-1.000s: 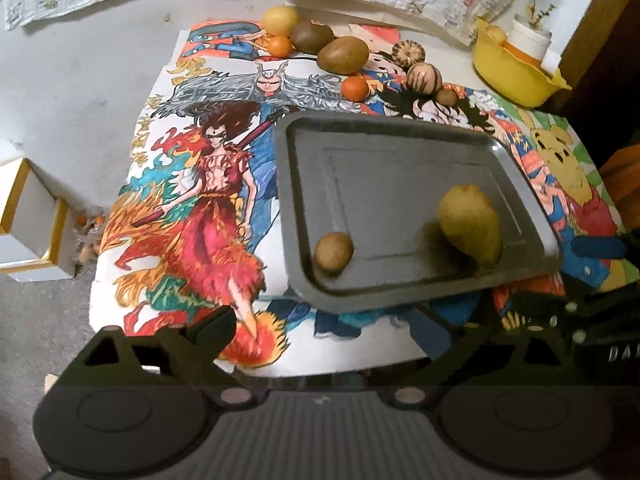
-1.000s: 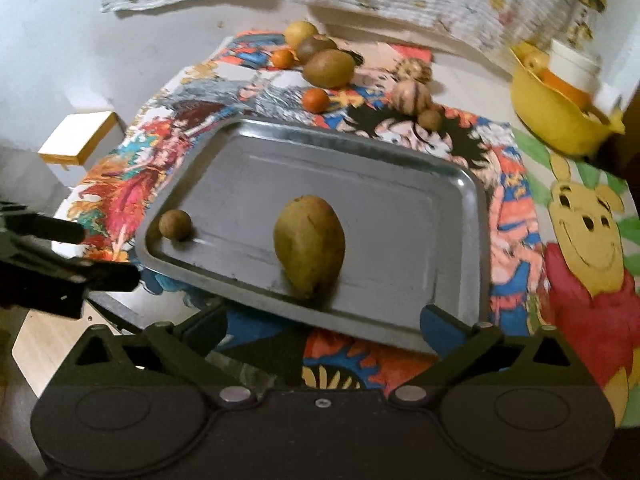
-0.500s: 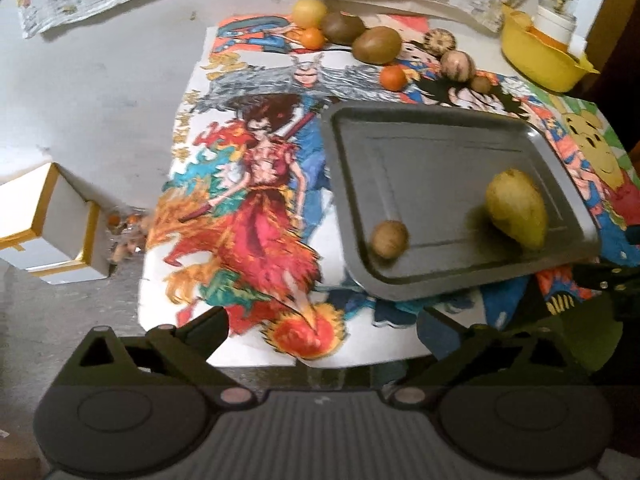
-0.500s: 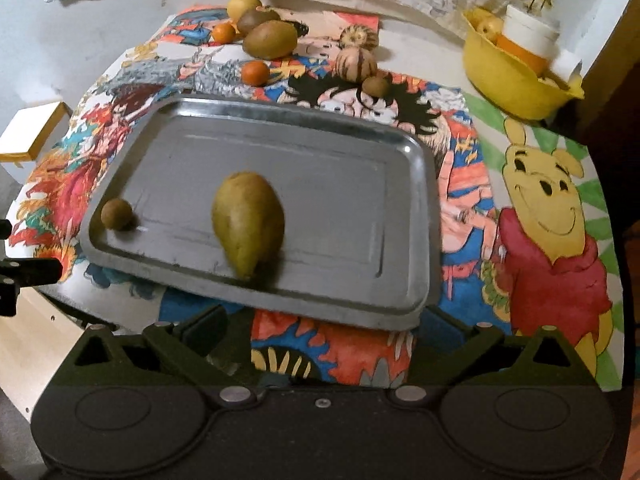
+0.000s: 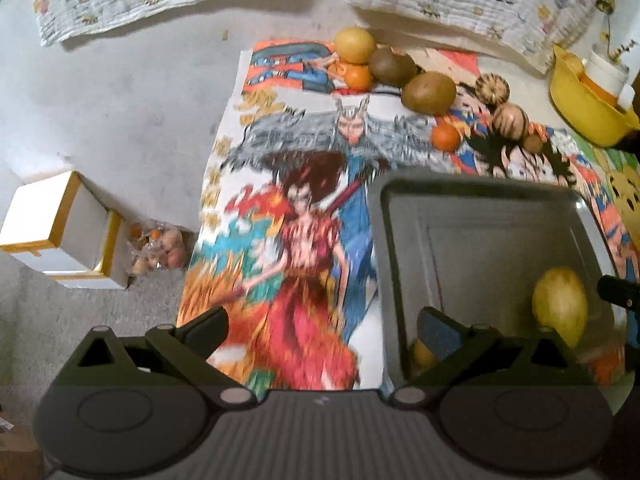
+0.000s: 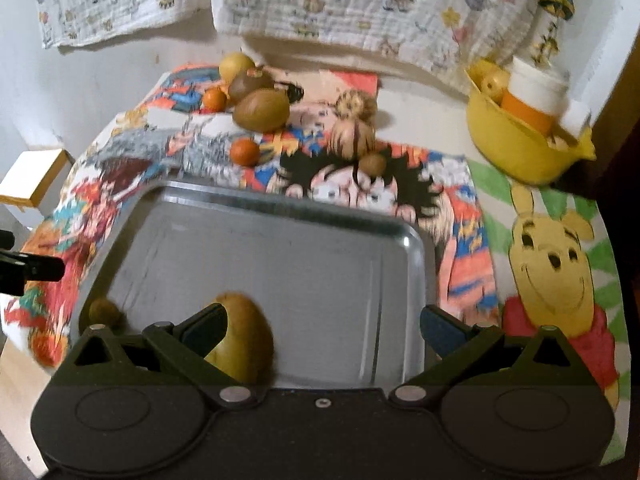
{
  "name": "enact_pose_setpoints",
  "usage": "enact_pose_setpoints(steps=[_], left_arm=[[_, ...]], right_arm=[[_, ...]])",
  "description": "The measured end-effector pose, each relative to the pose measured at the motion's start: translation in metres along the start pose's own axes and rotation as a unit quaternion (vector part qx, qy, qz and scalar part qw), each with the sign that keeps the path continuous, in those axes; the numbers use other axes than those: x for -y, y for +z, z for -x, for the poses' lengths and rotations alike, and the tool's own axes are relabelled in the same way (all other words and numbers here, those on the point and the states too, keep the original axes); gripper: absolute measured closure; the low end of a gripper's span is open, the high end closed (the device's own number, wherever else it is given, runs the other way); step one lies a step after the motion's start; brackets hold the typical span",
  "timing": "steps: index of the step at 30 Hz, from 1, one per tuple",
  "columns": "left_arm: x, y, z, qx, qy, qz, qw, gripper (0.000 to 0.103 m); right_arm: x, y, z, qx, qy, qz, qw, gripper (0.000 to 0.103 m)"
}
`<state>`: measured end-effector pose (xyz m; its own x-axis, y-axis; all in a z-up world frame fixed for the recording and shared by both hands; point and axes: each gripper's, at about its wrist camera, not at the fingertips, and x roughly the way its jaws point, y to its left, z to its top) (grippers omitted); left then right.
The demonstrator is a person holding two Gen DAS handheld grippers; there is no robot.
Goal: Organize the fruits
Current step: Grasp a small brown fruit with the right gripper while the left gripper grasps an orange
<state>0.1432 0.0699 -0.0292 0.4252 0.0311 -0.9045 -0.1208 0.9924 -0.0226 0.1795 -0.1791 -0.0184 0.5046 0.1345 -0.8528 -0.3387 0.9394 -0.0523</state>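
The sorting has only begun. Both sets of tongs hang released and empty: the left tongs [image 5: 322, 330] stand at their widest over the printed cloth [image 5: 304, 248], with the tray's near-left corner under their right finger, and the right tongs [image 6: 322, 326] are spread over the near edge of the metal tray [image 6: 412, 264], gripping nothing. Just two fruits lie in the tray: a large yellow-green mango [image 6: 244, 344] directly ahead of the right tongs' left finger, touching nothing but the tray floor, and a small brown fruit [image 6: 103, 312] just beyond that finger's outer side, by the tray's left wall. The rest is still to move. Well ahead of both tongs, past the tray's far rim, sit a yellow fruit [image 6: 237, 66], two kiwis [image 6: 262, 110], two small oranges [image 6: 245, 152], two striped round fruits [image 6: 352, 136] and a small brown one [image 6: 372, 163]. A yellow bowl [image 6: 516, 148] stands far right of the right tongs. By this reckoning most of the job remains.
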Motion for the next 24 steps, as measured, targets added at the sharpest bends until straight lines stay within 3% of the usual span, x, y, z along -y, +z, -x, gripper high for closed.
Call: enact_pose_setpoints(steps=[10, 24], left_arm=[[0.033, 0.065, -0.032, 0.008, -0.017, 0.001, 0.9998, 0.001], [0.087, 0.133, -0.092, 0.01, -0.022, 0.009, 0.9997, 0.001]], right_arm=[[0.024, 0.051, -0.034, 0.017, 0.009, 0.03, 0.999, 0.001], [0.054, 0.102, -0.102, 0.0, 0.01, 0.08, 0.997, 0.001]])
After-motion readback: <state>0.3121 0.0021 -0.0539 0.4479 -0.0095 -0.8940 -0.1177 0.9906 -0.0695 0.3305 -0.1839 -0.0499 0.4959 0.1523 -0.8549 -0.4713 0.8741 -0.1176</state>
